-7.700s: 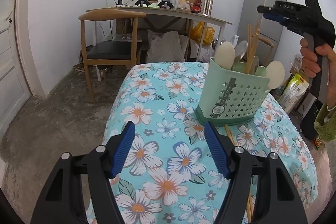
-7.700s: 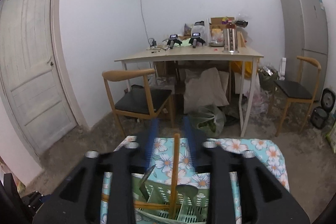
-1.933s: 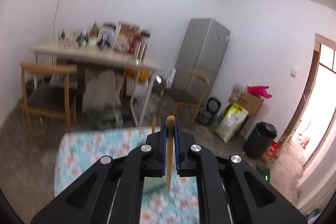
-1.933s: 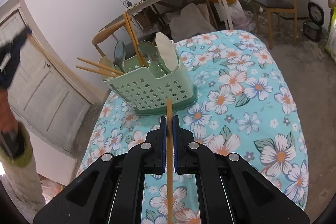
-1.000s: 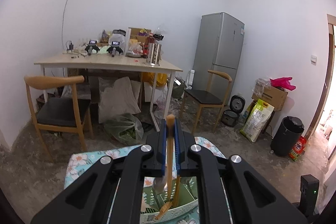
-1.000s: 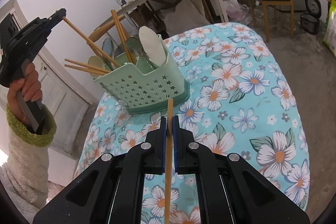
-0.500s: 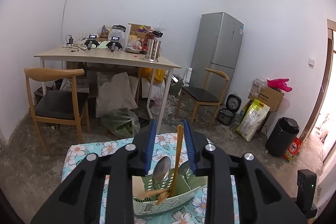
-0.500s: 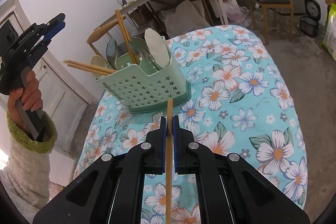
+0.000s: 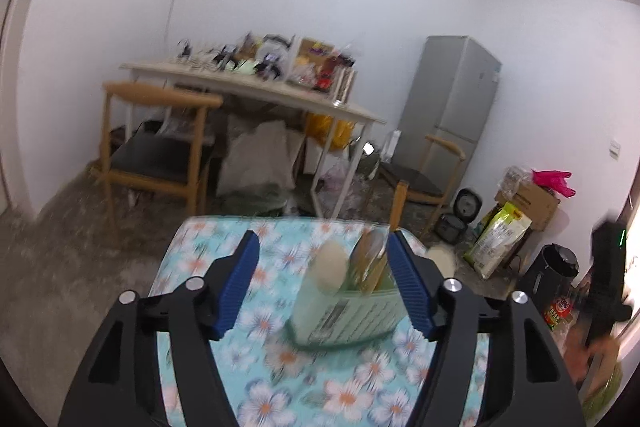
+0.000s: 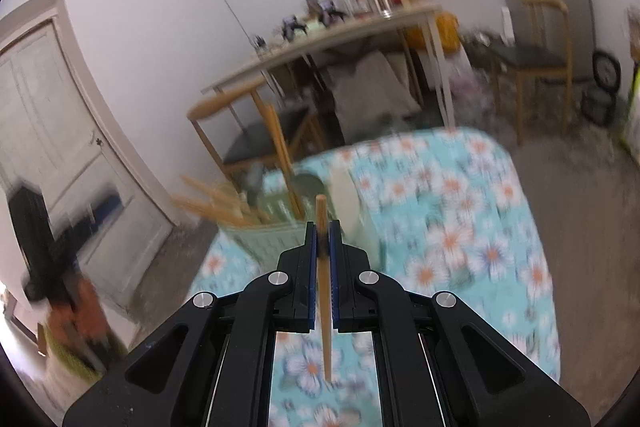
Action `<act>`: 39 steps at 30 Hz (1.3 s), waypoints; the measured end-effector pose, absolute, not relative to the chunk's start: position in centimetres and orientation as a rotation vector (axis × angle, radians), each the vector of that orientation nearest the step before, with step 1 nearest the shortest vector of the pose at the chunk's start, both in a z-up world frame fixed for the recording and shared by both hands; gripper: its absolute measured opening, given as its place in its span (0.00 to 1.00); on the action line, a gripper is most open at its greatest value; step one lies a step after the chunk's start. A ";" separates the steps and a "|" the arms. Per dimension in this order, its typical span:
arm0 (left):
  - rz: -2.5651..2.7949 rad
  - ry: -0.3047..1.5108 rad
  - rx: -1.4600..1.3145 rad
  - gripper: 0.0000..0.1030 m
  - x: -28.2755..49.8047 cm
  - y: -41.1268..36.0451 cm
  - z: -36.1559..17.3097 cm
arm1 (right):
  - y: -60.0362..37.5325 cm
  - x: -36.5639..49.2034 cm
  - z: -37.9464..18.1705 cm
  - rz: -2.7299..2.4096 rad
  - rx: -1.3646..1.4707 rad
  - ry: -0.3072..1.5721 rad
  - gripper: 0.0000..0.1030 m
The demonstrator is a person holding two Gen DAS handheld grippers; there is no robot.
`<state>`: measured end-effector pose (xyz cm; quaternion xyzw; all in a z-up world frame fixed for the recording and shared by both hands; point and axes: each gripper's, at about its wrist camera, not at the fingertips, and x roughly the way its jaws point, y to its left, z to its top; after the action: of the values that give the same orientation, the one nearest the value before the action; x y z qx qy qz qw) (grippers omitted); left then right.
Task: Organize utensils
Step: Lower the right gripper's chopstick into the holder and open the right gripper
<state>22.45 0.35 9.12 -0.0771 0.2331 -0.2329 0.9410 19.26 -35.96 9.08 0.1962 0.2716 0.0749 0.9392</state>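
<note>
We hold our right claw closed tight on a wooden chopstick, the stick running along the gap between the blue pads with its blunt end poking out ahead and its thin end hanging back toward us. Gripped lengthwise like that, it looks ready to be tipped over and dropped end-first into the green holder, which stands on the flowered tabletop just ahead of the claw. The holder already carries several chopsticks fanning out to one side, plus spoons and a pale spatula, so upright storage seems to be the idea here.

Our left claw is spread wide and has nothing in it. From its view the holder sits low between the blue pads and somewhat toward the right pad, well apart from both, with the spoons and spatula standing up out of it.

Half a second ago this left claw was only partly open around a chopstick standing in the holder; now it has let go, opened fully and pulled back and up, and that stick has joined the others. The right claw, which was aimed down at the holder's front with its stick, has since swung up and nearer, so the holder now sits right at its tip. Both views are smeared by motion, so finer detail inside the holder cannot be told
</note>
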 end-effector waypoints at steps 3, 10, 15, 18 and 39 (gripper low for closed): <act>-0.446 0.555 -0.157 0.69 21.5 1.7 6.4 | -35.3 20.4 12.6 0.168 0.365 0.465 0.04; -0.401 0.706 -0.113 0.71 19.5 2.9 0.9 | -34.8 22.6 17.8 0.160 0.307 0.330 0.04; -0.385 0.729 -0.090 0.71 18.8 3.2 -0.9 | -34.4 25.0 18.3 0.135 0.292 0.322 0.04; -0.387 0.725 -0.084 0.71 19.0 3.4 -1.1 | -34.2 26.5 17.6 0.133 0.301 0.351 0.04; -0.388 0.724 -0.085 0.77 19.2 3.1 -0.9 | -32.4 26.2 10.2 0.128 0.338 0.566 0.41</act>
<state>19.22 3.09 -0.95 -0.0411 0.3518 -0.1887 0.9159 26.24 -32.44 10.16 0.1656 0.2776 0.0628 0.9442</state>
